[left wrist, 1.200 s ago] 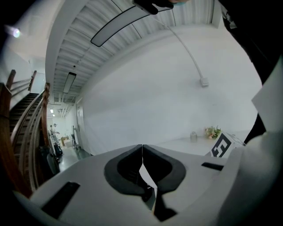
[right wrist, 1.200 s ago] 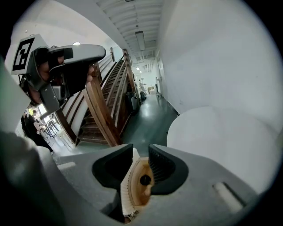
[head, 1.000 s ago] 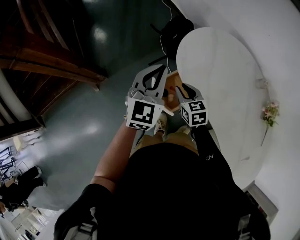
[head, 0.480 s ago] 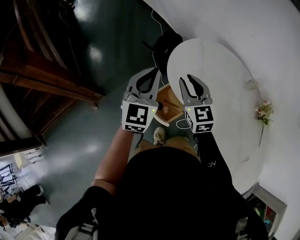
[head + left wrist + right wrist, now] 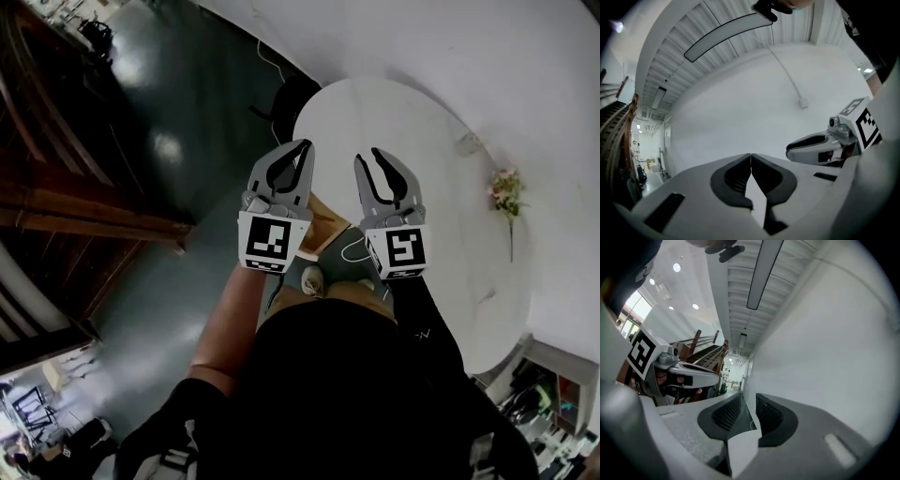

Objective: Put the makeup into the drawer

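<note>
Both grippers are held up side by side, pointing level at a white wall. My left gripper (image 5: 302, 147) (image 5: 750, 154) has its jaws closed tip to tip with nothing in them. My right gripper (image 5: 367, 156) (image 5: 747, 397) stands open by a narrow gap, and nothing is between its pads. Far below, a corner of the open wooden drawer (image 5: 325, 218) shows between the two grippers. I cannot see what lies inside it, and no makeup is in view. Each gripper view shows the other gripper beside it.
A round white table (image 5: 431, 178) lies below and to the right, with a small bunch of flowers (image 5: 504, 187) near its far edge. A white cable (image 5: 352, 249) and a shoe (image 5: 312, 278) are on the dark floor. Dark wooden stairs (image 5: 84, 197) run along the left.
Both grippers have risen, the right one more, from down near the drawer to level in front of the wall. The drawer now shows less behind them.
</note>
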The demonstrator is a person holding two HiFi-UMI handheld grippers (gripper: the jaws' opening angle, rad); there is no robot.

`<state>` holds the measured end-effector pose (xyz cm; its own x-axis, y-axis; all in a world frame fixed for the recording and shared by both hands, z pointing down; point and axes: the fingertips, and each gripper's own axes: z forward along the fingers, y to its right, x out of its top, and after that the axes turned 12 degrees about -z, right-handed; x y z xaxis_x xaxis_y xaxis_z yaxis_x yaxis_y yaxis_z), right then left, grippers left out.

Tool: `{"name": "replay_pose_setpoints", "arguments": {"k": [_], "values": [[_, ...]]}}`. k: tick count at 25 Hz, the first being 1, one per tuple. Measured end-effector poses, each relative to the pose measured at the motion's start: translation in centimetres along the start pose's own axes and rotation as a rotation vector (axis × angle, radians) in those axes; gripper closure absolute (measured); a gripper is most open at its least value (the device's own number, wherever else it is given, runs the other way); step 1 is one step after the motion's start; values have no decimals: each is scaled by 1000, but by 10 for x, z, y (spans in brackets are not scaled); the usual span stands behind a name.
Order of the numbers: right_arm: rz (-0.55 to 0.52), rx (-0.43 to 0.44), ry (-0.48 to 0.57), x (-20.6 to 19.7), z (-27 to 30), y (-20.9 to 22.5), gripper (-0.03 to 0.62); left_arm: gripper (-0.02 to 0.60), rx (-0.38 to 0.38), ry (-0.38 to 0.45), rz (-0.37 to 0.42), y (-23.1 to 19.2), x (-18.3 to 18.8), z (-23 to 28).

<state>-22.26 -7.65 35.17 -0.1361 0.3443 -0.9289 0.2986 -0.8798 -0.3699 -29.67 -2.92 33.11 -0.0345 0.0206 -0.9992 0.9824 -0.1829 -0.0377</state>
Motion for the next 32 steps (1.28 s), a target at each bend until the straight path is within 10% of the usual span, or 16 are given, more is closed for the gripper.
{"name": "replay_pose_setpoints", "arguments": {"k": [17,32], "values": [[63,-529,-189,-84,-245,215,499,572,-537,-36,-41,303,-8,126],[112,-859,-280,-120,-432,275,499,572,-908,-75,-11,523,-36,121]]}}
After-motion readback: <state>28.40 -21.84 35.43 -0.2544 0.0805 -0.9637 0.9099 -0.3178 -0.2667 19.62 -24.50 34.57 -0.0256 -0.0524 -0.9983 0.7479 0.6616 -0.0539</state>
